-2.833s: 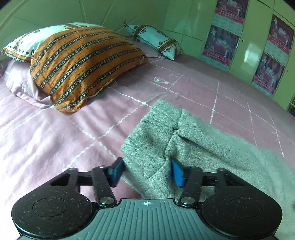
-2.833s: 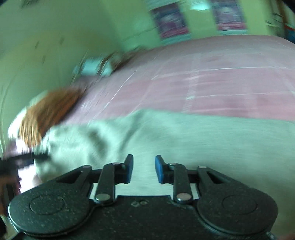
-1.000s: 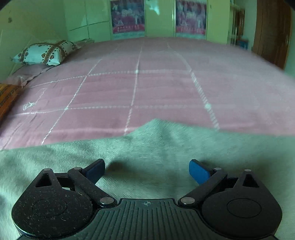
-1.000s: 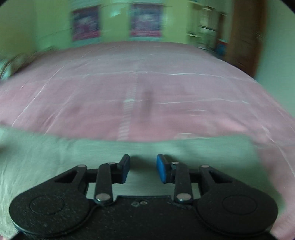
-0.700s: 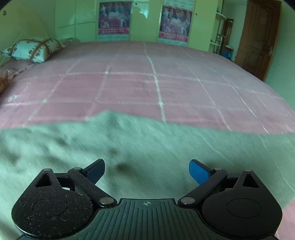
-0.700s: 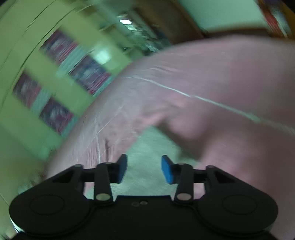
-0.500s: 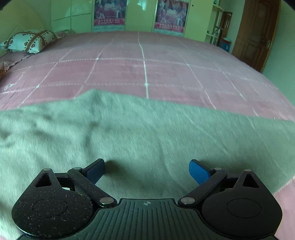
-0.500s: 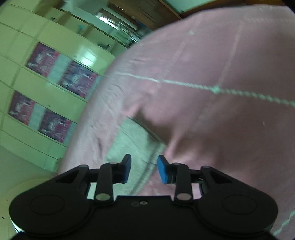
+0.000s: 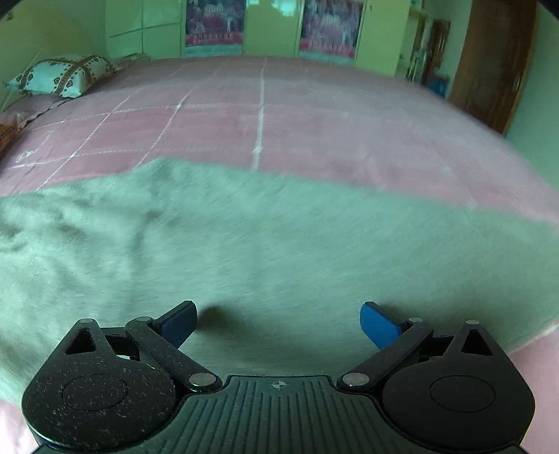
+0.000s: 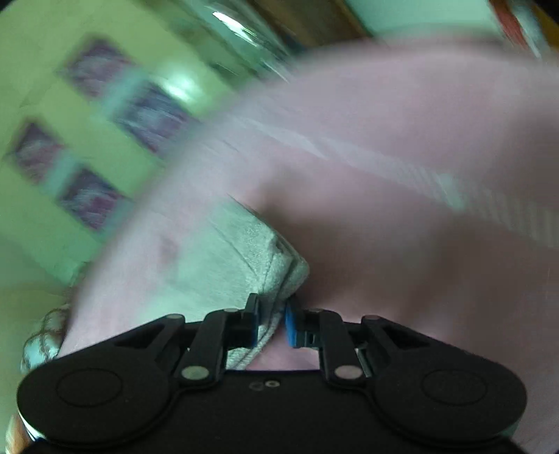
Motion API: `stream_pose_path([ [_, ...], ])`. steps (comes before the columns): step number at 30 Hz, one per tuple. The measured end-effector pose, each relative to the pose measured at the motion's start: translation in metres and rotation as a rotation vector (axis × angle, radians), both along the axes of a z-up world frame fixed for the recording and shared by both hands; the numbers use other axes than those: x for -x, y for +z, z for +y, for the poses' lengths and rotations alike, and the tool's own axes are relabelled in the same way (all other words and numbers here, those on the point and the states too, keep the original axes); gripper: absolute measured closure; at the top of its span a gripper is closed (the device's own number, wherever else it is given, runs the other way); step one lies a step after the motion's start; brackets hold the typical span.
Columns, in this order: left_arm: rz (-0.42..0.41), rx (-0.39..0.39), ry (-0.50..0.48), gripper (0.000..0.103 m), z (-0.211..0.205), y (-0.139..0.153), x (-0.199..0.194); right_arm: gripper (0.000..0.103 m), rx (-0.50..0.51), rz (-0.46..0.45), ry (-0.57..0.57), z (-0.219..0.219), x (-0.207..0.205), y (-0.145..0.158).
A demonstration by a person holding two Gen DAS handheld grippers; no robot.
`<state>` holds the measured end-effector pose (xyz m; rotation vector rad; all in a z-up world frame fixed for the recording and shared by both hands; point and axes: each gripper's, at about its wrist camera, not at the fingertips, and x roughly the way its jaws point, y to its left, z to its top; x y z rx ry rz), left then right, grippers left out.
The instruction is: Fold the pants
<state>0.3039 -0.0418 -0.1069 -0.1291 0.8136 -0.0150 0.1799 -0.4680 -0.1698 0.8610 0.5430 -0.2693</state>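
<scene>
Since 0.5 s ago: right tool (image 10: pixel 271 323) has closed in from a clear gap to clamping a corner of the pants (image 10: pixel 223 265); grey fabric edge now sits pinched between the blue pads (image 10: pixel 290 326). Right view has also swung, and it's heavily motion-blurred. Left tool (image 9: pixel 277 323) is basically unchanged: same wide spread, same spot over the cloth, with the view shifted a little.

Left tool: jaws wide apart, nothing between them. Both blue pads (image 9: pixel 379 323) hover just above or on the pants (image 9: pixel 279 244); can't tell contact from this view. There's a small shadow on the fabric next to the left-side pad.

Pants: grey knit, spread flat across the pink bedspread (image 9: pixel 314 115), spanning nearly the whole width of the left view. Some wrinkles toward the left side, smoother on the right. Far edge runs diagonally across the bed.

Right view: the gripped corner is a thick hem or cuff end, several layers visible at the tip. The rest of the cloth trails away to the upper left over the bedspread (image 10: pixel 419 244).

Background: patterned pillow (image 9: pixel 59 78) at far left of the bed, green cupboard doors with posters (image 9: pixel 213 26) behind, brown door (image 9: pixel 489 70) at right.
</scene>
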Motion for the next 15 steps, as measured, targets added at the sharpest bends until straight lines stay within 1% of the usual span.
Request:
stream_pose_path([
  [1,-0.026,0.015,-0.018,0.004,-0.011,0.005,0.003,0.095,-0.008,-0.018,-0.006,0.0,0.001,-0.002],
  [2,-0.038,0.018,-0.037,0.004,-0.024,0.008,0.002,0.093,0.011,-0.015,0.001,0.004,0.001,0.002],
  [4,-0.034,0.027,-0.088,0.004,-0.053,0.007,-0.001,0.093,0.022,-0.016,0.001,0.008,0.004,0.005],
  [6,-0.028,0.033,-0.131,0.004,-0.081,0.004,-0.003,0.093,0.008,-0.017,0.002,0.003,0.003,0.003],
  [7,-0.017,0.029,-0.154,0.004,-0.094,0.001,-0.005,0.092,-0.003,-0.019,0.004,0.001,-0.003,0.002],
  [8,0.017,0.012,-0.172,0.004,-0.106,-0.005,-0.007,0.092,-0.013,-0.022,0.008,-0.002,-0.002,-0.001],
  [9,0.041,-0.025,-0.18,0.002,-0.116,-0.011,-0.008,0.092,-0.018,-0.024,0.012,-0.003,-0.002,-0.002],
  [10,0.031,-0.062,-0.18,0.0,-0.122,-0.013,-0.007,0.091,-0.02,-0.025,0.015,-0.004,-0.002,-0.002],
  [11,0.029,-0.07,-0.175,0.0,-0.124,-0.014,-0.007,0.09,-0.018,-0.026,0.019,-0.004,0.003,-0.003],
  [12,0.033,-0.07,-0.171,0.0,-0.124,-0.013,-0.007,0.09,-0.015,-0.026,0.023,-0.005,-0.005,-0.003],
  [15,0.041,-0.046,-0.16,0.0,-0.12,-0.005,-0.006,0.089,-0.012,-0.032,0.028,-0.005,-0.004,-0.001],
])
